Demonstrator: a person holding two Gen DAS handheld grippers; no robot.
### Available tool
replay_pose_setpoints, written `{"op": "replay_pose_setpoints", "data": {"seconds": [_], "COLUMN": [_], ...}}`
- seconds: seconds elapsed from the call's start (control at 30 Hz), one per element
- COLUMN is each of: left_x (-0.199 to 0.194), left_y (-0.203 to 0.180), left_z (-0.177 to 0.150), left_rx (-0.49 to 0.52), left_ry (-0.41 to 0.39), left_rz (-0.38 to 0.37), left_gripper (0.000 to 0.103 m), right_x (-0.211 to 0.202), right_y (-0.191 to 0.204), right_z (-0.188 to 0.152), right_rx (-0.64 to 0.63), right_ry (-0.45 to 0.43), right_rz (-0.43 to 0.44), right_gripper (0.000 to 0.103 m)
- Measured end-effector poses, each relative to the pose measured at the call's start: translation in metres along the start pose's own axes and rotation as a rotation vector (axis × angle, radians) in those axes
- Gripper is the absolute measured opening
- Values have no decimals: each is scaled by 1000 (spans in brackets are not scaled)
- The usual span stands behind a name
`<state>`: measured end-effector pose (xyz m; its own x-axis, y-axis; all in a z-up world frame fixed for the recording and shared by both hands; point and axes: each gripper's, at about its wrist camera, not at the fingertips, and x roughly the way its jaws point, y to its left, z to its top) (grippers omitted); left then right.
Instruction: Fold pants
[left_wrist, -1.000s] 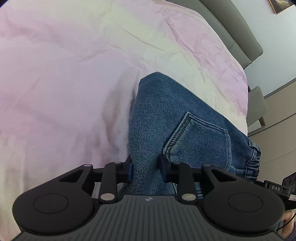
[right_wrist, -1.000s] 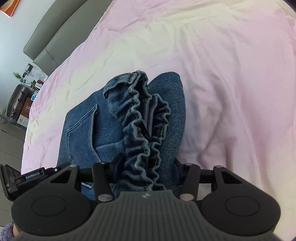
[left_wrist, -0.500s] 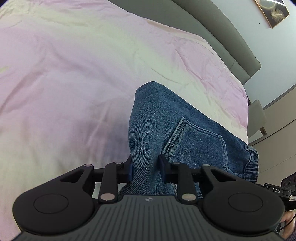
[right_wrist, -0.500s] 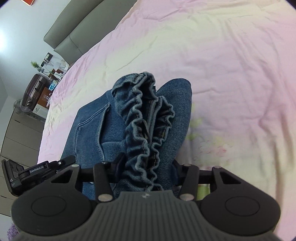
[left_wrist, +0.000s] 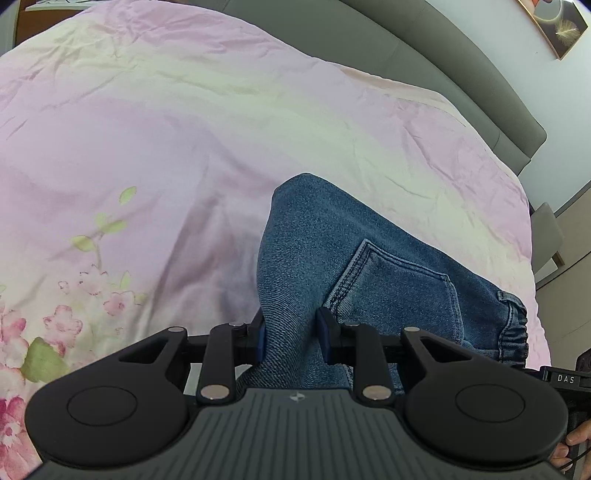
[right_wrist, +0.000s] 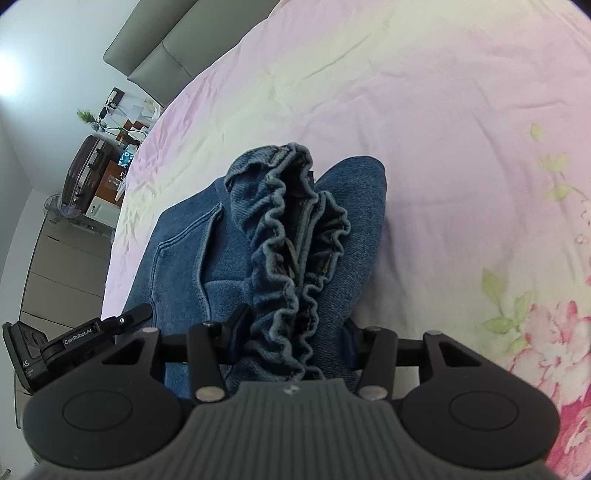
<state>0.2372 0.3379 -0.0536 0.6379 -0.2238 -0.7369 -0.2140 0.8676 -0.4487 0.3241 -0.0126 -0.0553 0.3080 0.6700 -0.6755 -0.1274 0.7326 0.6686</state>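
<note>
Blue denim pants (left_wrist: 332, 254) hang from both grippers above a pink bedspread (left_wrist: 166, 147). My left gripper (left_wrist: 291, 338) is shut on a fold of the denim beside a back pocket (left_wrist: 399, 291). My right gripper (right_wrist: 291, 336) is shut on the bunched elastic waistband (right_wrist: 291, 236), which ruffles up between the fingers. The pocket also shows in the right wrist view (right_wrist: 184, 258). The left gripper's body (right_wrist: 74, 343) shows at the right wrist view's lower left. The pants' lower part is hidden behind the grippers.
The bedspread has a floral print at its near side (right_wrist: 546, 332). A grey headboard (left_wrist: 424, 55) runs along the far edge. A dark suitcase (right_wrist: 85, 170) and cluttered furniture stand beside the bed. A chair (left_wrist: 546, 236) stands past the bed's edge.
Both grippers have risen and drawn back with the pants. More of the bedspread and its floral print has come into view, along with the headboard and room.
</note>
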Motion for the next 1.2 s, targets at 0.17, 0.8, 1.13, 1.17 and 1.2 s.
{"op": "replay_pose_setpoints", "data": {"seconds": [0.17, 0.8, 1.13, 1.17, 1.2], "left_x": [26, -21, -46, -43, -40], "left_y": [20, -4, -13, -11, -8], "left_z": [-13, -21, -55, -57, -60], "left_rx": [-27, 83, 275, 271, 266], "left_ry": [38, -52, 47, 62, 76], "left_rz": [-10, 64, 79, 88, 92], "left_gripper": [30, 46, 39, 38, 37], "right_x": [25, 17, -31, -26, -19], "right_y": [0, 38, 72, 72, 71], "right_z": [-5, -12, -75, -82, -87], "right_rx": [13, -290, -634, -663, -683], "right_ry": [25, -53, -164, -151, -136], "right_rz": [-54, -314, -223, -226, -234], "right_gripper": [46, 72, 48, 41, 39]}}
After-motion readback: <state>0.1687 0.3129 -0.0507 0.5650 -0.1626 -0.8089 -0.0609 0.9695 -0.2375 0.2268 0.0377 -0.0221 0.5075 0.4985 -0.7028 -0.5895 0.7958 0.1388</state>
